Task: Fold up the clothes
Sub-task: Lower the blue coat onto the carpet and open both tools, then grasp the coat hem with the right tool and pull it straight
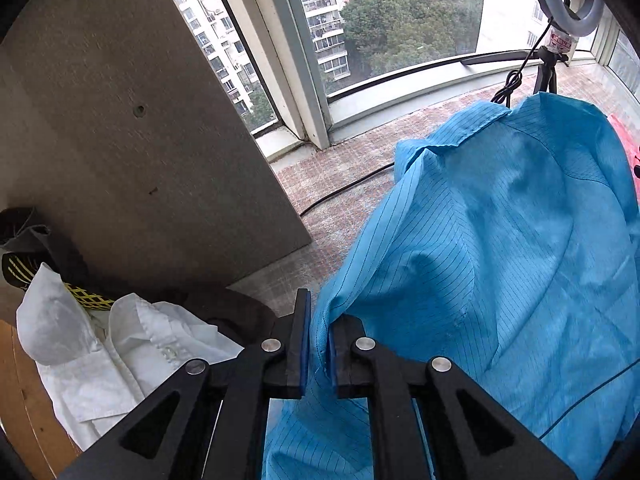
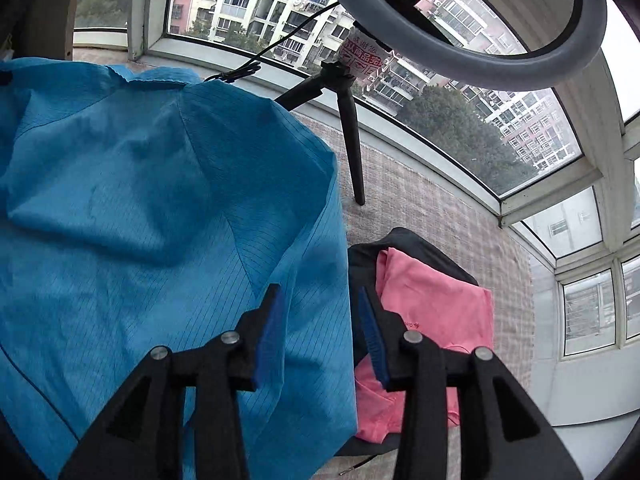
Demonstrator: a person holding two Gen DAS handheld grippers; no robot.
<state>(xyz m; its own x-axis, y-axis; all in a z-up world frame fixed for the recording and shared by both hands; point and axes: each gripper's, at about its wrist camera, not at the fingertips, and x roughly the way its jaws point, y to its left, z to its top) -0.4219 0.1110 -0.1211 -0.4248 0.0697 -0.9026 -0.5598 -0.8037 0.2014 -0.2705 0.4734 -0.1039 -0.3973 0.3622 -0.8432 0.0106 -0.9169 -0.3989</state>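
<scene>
A blue pinstriped garment point(image 1: 500, 248) hangs crumpled and lifted in front of the window. My left gripper point(image 1: 320, 344) is shut on a fold of its left edge, the cloth pinched between the blue pads. The same blue garment point(image 2: 140, 208) fills the left of the right wrist view. My right gripper point(image 2: 320, 336) stands open around the garment's right edge, with the cloth between the fingers but not pinched.
A white shirt point(image 1: 100, 352) lies on dark clothes at the lower left by a grey pillar point(image 1: 140, 120). A pink garment point(image 2: 432, 312) lies on a dark one at the right. A ring light point(image 2: 480, 32) on a tripod point(image 2: 344, 112) stands on the sill.
</scene>
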